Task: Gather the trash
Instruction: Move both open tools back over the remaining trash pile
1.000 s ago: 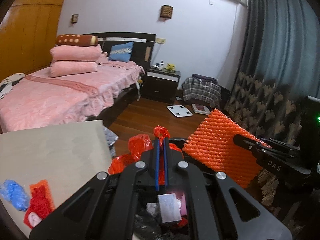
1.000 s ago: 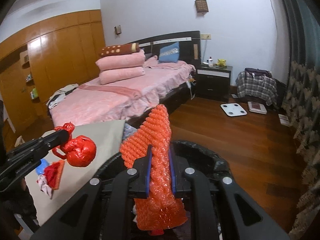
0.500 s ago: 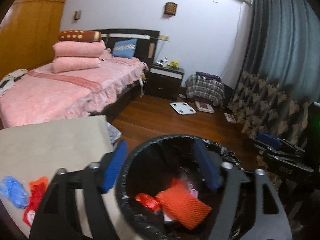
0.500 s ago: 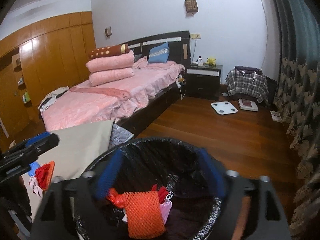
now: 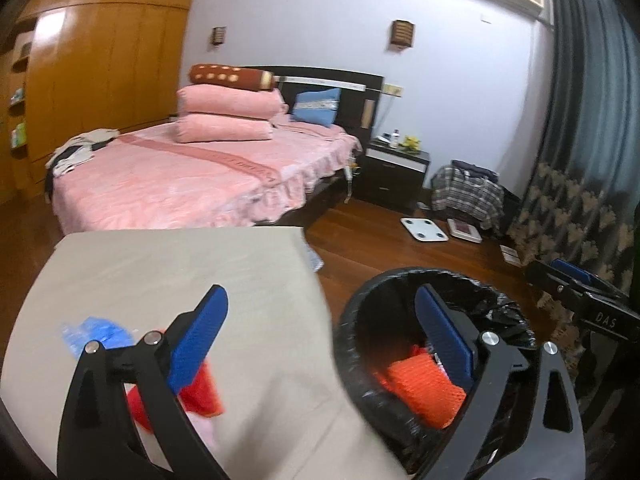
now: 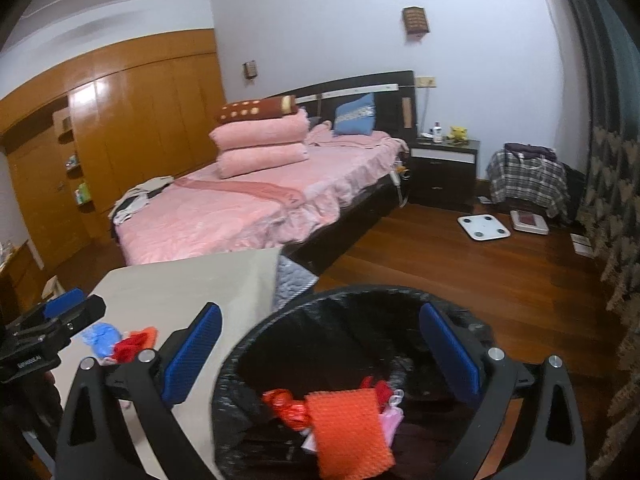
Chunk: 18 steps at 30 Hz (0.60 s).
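Some trash is already in the black-lined bin (image 6: 240, 364): an orange mesh piece (image 6: 348, 432), a red wrapper (image 6: 286, 404) and pink scraps. Blue (image 5: 96, 334) and red trash (image 5: 200, 394) is left on the tabletop (image 5: 168, 268). Both the left gripper (image 5: 320, 336) and right gripper (image 6: 320, 350) are opening, fingers released and empty.

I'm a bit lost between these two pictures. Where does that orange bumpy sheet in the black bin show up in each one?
Left wrist view: the orange bumpy sheet lies low right, inside the bin, partly behind a blue finger pad.
Right wrist view: it lies at bottom centre, in the bin.
Shared landmark: the white floor scale by the nightstand.
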Tool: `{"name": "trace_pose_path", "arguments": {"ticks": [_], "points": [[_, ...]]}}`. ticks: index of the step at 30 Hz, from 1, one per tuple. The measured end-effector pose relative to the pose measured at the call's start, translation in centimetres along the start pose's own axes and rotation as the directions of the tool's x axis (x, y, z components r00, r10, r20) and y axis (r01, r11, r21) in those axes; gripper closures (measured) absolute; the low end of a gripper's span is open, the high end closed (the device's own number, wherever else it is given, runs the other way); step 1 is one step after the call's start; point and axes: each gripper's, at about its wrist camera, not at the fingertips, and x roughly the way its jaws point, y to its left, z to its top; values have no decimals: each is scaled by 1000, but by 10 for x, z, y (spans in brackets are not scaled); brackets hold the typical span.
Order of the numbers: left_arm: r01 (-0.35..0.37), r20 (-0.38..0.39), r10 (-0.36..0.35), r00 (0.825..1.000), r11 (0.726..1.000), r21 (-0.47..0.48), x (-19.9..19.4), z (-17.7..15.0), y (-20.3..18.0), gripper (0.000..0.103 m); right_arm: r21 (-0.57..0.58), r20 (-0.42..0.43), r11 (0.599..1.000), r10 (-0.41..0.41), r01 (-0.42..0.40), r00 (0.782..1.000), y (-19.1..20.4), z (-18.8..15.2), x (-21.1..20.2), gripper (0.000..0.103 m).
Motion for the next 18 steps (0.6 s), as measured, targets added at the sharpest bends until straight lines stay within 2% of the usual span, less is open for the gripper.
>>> {"name": "trace_pose_path", "arguments": {"ticks": [11, 18], "points": [[-135, 8, 136, 991, 989, -59, -41, -12, 66, 11, -71, -33, 991, 114, -116, 993, 70, -12, 14, 6], [-237, -4, 238, 971, 967, -89, -63, -29, 106, 11, -108, -73, 977, 174, -182, 982, 112, -26, 28, 6]]}}
